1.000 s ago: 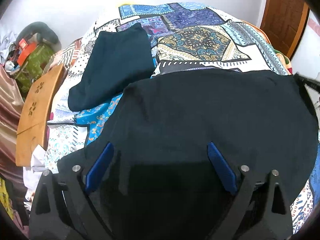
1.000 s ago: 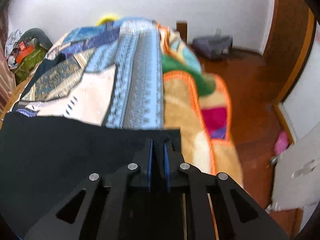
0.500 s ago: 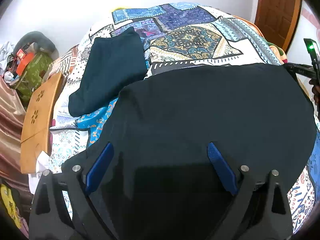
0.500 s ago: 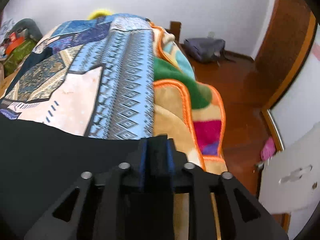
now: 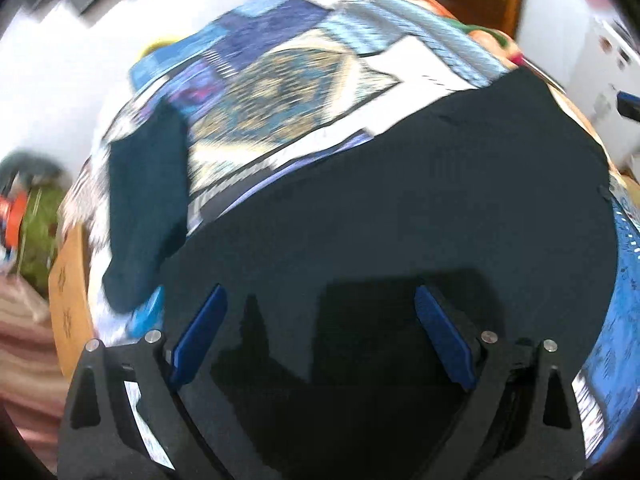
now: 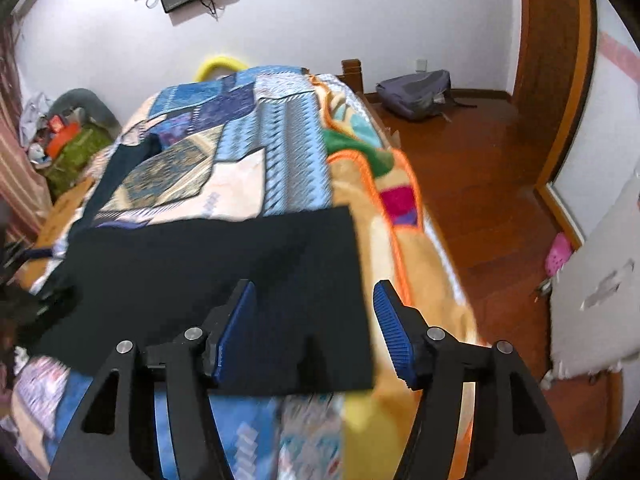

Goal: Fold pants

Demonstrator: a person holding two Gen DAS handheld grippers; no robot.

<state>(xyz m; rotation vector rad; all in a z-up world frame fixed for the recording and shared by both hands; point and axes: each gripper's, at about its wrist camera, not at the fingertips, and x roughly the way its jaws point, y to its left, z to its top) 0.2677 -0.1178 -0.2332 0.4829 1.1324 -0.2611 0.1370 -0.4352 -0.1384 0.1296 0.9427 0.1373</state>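
Observation:
Black pants (image 5: 400,208) lie flat across the patchwork bedspread (image 5: 288,80), folded into a broad rectangle; they also show in the right wrist view (image 6: 224,264). My left gripper (image 5: 320,320) is open and empty, hovering just above the pants' near part. My right gripper (image 6: 314,308) is open and empty above the pants' right end, whose straight edge lies between its fingers. A dark teal folded garment (image 5: 144,208) lies on the bed to the left of the pants.
The bed's right edge drops to a wooden floor (image 6: 480,184) with a grey bag (image 6: 416,92) and a pink slipper (image 6: 558,256). A wooden board (image 5: 68,280) and clutter (image 5: 32,216) sit left of the bed. A door (image 6: 556,60) stands at right.
My right gripper has opened, let go of the pants' end, and pulled back above it. My left gripper stayed open and swung, tilting its view. The pants now lie flat.

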